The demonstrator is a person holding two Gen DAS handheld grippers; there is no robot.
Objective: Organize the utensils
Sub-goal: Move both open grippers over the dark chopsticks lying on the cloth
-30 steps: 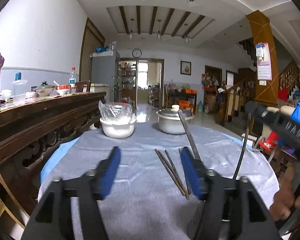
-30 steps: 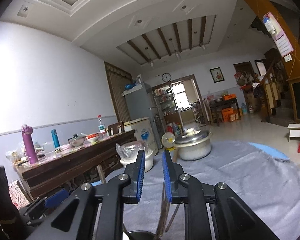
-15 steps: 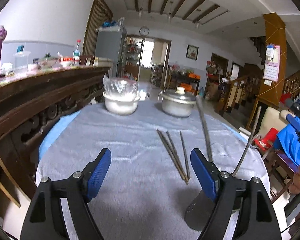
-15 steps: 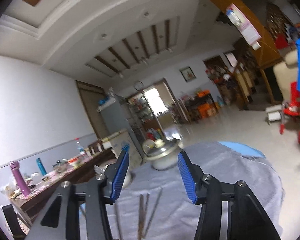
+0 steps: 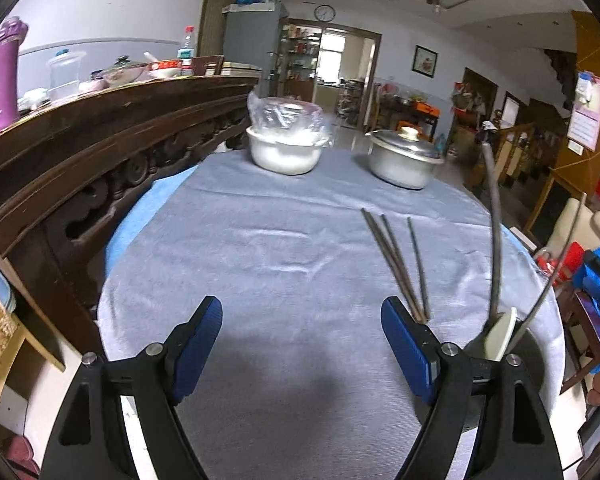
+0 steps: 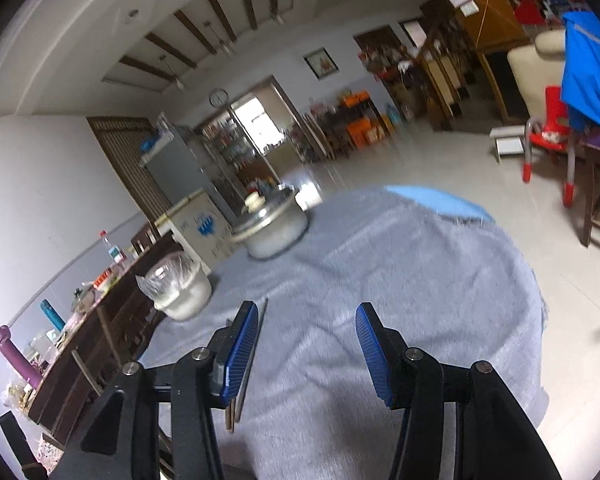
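Three dark chopsticks [image 5: 396,262] lie on the grey tablecloth [image 5: 268,256], right of centre in the left wrist view. A dark holder [image 5: 496,340] at the near right edge has two long utensil handles [image 5: 496,224] and a white spoon standing in it. My left gripper [image 5: 302,344] is open and empty above the near cloth, its right finger beside the chopstick ends. My right gripper [image 6: 306,344] is open and empty above the cloth; the chopsticks [image 6: 256,344] show behind its left finger.
A white bowl covered in plastic [image 5: 286,142] and a lidded metal pot [image 5: 404,158] stand at the table's far side. A dark carved wooden sideboard [image 5: 80,152] runs along the left. A red chair [image 6: 548,148] and furniture stand right of the table.
Both grippers opened wide from a narrower gap. The left view tilted down toward the table. The right gripper swung right and moved off the utensil holder.
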